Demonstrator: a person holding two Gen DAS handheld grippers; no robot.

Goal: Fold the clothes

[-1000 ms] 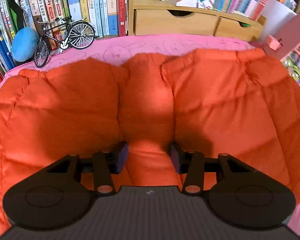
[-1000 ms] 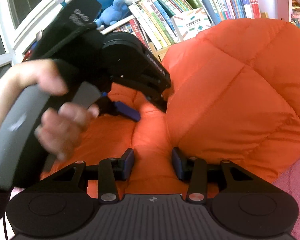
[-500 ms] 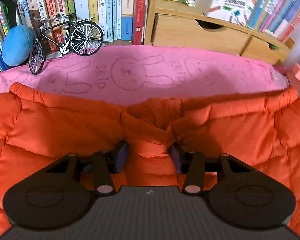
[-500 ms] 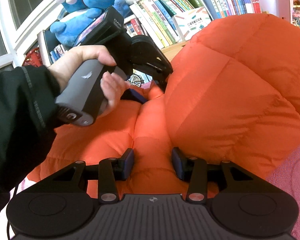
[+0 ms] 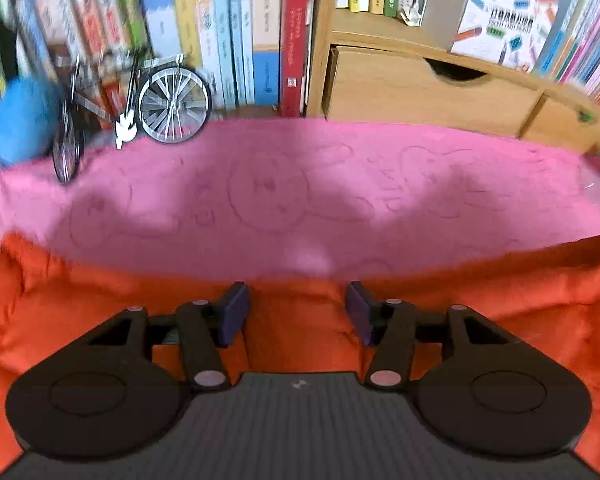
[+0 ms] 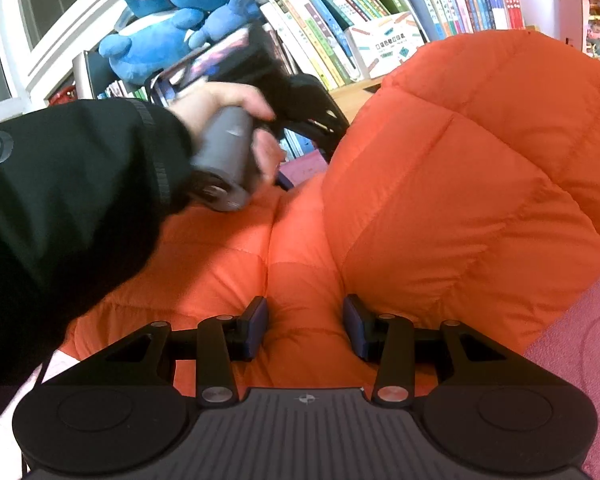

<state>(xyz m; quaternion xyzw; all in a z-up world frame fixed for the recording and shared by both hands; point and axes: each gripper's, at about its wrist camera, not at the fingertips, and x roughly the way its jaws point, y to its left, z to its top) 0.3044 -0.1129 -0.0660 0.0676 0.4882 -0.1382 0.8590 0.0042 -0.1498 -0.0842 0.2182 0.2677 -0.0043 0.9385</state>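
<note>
Now left tongs (image 5: 296, 312) release jacket (image 5: 300, 344)

Model bicycle (image 5: 136, 108) before books (image 5: 236, 28); wooden drawers (image 5: 428, 88); blue plush toys (image 6: 172, 28), possibly two.

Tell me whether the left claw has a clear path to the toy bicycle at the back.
Probably yes: the left claw, jaws opening over the orange jacket, faces only bare pink cloth before the toy bicycle.
</note>
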